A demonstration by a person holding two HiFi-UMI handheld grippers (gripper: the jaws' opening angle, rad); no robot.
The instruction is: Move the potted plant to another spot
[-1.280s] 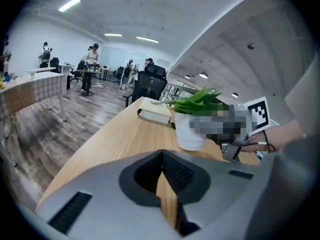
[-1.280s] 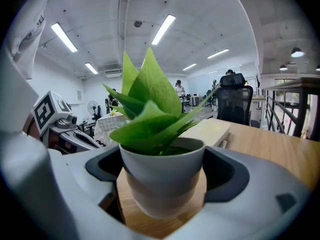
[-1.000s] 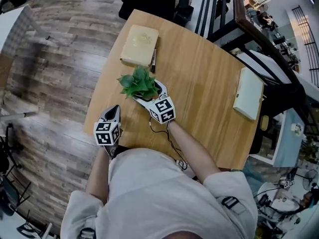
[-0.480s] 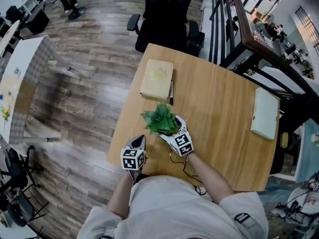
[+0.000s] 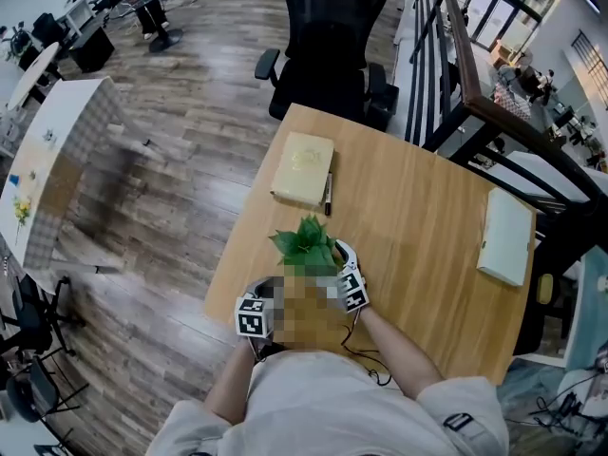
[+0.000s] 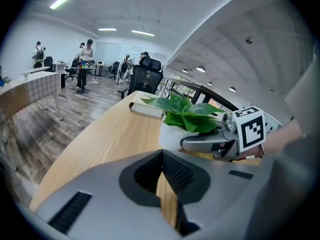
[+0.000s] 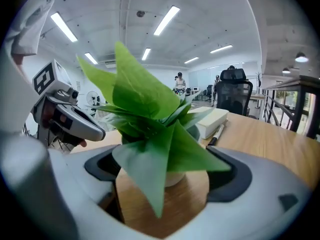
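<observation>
Standing on the wooden table [image 5: 427,207] near its left edge, the potted plant [image 5: 309,243] has a cream notebook [image 5: 303,168] and a black pen [image 5: 328,194] at its 12 o'clock. A white box [image 5: 503,236] lies well apart at 3 o'clock, and a black chair [image 5: 328,46] stands beyond the table. The right gripper [image 7: 167,171] straddles the pot with its jaws spread wide; leaves hide any contact. At the plant's 7 o'clock, the left gripper [image 6: 162,156] is clenched on nothing.

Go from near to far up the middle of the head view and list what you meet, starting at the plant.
green-leaved potted plant in a white pot → cream rectangular notebook → black office chair
</observation>
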